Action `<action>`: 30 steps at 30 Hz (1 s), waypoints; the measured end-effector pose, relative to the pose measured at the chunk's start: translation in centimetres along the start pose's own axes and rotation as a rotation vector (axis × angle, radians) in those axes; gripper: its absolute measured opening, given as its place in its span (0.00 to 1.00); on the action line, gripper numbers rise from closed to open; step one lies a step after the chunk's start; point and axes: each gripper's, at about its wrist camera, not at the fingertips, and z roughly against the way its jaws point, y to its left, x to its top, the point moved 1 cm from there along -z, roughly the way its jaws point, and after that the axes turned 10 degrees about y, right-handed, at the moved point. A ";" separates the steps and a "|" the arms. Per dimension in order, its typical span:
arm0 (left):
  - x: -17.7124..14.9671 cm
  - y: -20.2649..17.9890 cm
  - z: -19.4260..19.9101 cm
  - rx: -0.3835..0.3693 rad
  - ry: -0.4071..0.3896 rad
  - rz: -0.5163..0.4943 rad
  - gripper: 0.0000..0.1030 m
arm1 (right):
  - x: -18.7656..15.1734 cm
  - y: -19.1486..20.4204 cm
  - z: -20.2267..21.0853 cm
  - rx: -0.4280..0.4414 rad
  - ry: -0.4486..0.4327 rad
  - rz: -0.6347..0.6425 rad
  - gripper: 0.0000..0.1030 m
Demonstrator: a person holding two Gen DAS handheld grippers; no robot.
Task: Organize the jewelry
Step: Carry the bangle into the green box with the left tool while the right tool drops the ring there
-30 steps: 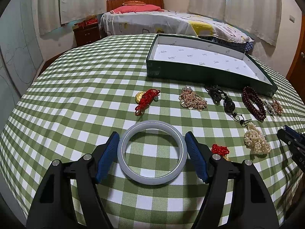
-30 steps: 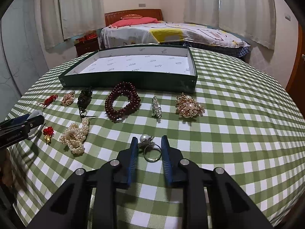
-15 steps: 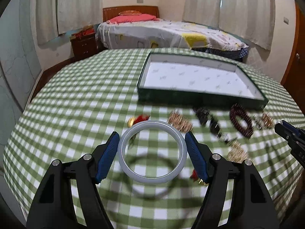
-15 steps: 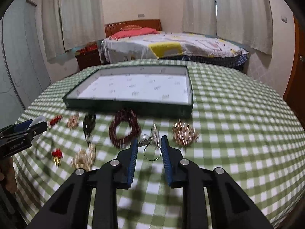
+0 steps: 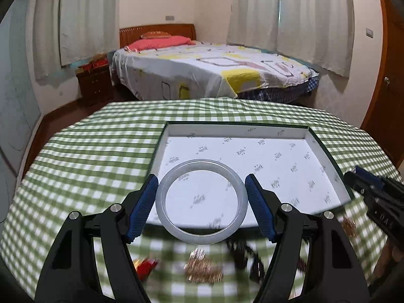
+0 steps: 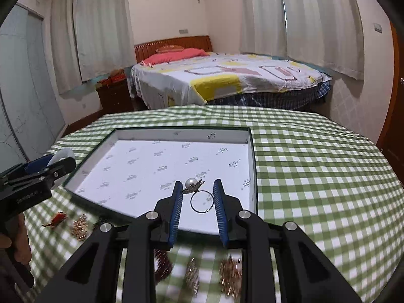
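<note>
My left gripper is shut on a pale jade bangle and holds it in the air over the near left part of the green jewelry box. My right gripper is shut on a pearl ring, held above the box's near right corner. The box has a white printed lining and holds nothing. The left gripper also shows at the left of the right wrist view, and the right gripper at the right of the left wrist view.
Other jewelry lies blurred on the green checked tablecloth in front of the box: a red knot charm, gold chains, dark beads and a gold brooch. A bed stands beyond the table.
Both grippers have lifted their pieces off the cloth and moved forward, up over the box. The loose jewelry now sits low and blurred in both views.
</note>
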 end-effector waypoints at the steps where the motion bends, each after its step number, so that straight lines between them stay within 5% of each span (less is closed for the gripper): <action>1: 0.2 -0.1 -0.8 0.002 0.010 -0.002 0.67 | 0.2 -0.1 -0.7 -0.001 0.015 -0.001 0.25; 16: -0.5 -0.1 -9.1 0.005 0.222 -0.016 0.67 | 0.3 -1.2 -6.4 -0.028 0.187 -0.004 0.25; 30: -0.3 -0.1 -7.6 -0.009 0.186 -0.021 0.75 | 0.0 -1.3 -5.2 -0.027 0.159 -0.006 0.35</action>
